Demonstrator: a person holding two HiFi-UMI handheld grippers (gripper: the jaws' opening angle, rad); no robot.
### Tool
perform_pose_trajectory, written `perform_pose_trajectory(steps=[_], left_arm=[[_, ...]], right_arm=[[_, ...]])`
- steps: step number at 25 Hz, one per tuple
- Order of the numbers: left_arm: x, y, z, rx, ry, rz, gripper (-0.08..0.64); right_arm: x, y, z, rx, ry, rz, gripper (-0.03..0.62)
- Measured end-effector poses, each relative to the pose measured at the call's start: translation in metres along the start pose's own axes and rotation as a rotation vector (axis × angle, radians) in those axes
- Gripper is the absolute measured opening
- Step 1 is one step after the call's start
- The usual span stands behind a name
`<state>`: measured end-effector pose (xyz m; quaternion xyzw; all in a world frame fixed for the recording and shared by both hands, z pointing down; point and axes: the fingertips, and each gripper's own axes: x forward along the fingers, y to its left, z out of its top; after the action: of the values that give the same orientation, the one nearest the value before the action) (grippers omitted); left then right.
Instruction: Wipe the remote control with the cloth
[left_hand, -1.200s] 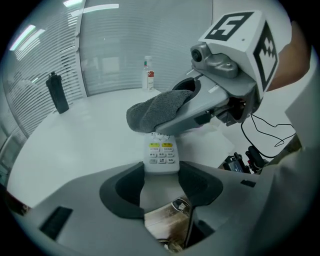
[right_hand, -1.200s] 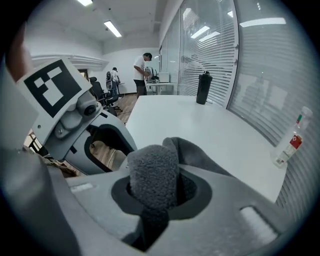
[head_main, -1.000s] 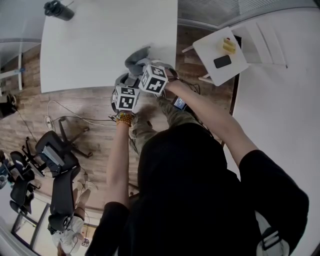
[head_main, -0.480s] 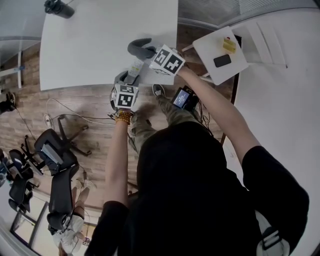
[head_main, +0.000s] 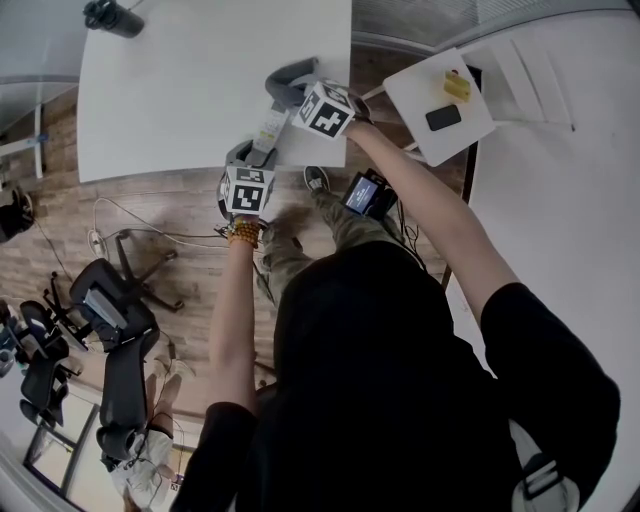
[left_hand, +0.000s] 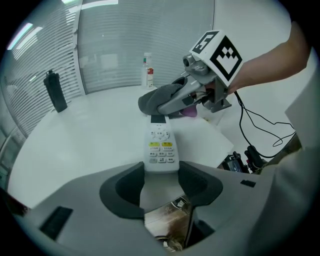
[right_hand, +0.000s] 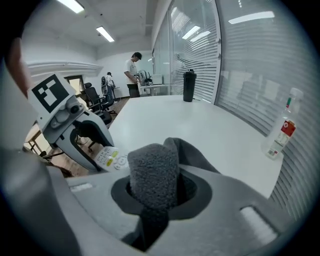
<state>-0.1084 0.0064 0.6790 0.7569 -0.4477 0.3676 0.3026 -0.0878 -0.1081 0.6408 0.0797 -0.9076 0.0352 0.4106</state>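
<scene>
A white remote control (left_hand: 160, 145) with yellow and grey buttons is clamped at its near end in my left gripper (left_hand: 161, 172), its far end pointing out over the white table (left_hand: 90, 130). My right gripper (right_hand: 155, 192) is shut on a folded dark grey cloth (right_hand: 155, 172). In the left gripper view the cloth (left_hand: 157, 99) hangs at the remote's far tip, with the right gripper (left_hand: 200, 92) just behind it. In the head view the remote (head_main: 270, 128) lies between the left gripper (head_main: 248, 188) and the right gripper (head_main: 325, 108), at the table's near edge.
A black bottle (left_hand: 55, 91) stands at the table's far left and a white spray bottle (left_hand: 148, 70) by the blinds. To the right, a small white side table (head_main: 440, 105) holds a black phone and a yellow item. Office chairs (head_main: 105, 310) stand on the wooden floor.
My right gripper with the cloth has swung from beside the left gripper up and out over the table to the remote's far end. The left gripper has hardly moved.
</scene>
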Motion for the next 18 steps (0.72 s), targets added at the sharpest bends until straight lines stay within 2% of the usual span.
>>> perform_pose_trajectory(steps=[4, 6, 10, 18], left_arm=[[-0.002, 0.0, 0.002, 0.008, 0.01, -0.004, 0.225], [-0.001, 0.0, 0.001, 0.005, 0.008, -0.002, 0.225], [0.0, 0.0, -0.003, 0.001, 0.018, 0.002, 0.225], [0.002, 0.002, -0.005, 0.002, 0.037, 0.008, 0.226]], right_arm=[[0.004, 0.044, 0.012, -0.062, -0.013, 0.081, 0.055], [0.007, 0.054, 0.015, -0.08, -0.007, 0.057, 0.055], [0.004, 0.06, 0.014, -0.027, -0.009, 0.045, 0.054], [0.002, 0.095, 0.018, -0.081, -0.01, 0.121, 0.054]])
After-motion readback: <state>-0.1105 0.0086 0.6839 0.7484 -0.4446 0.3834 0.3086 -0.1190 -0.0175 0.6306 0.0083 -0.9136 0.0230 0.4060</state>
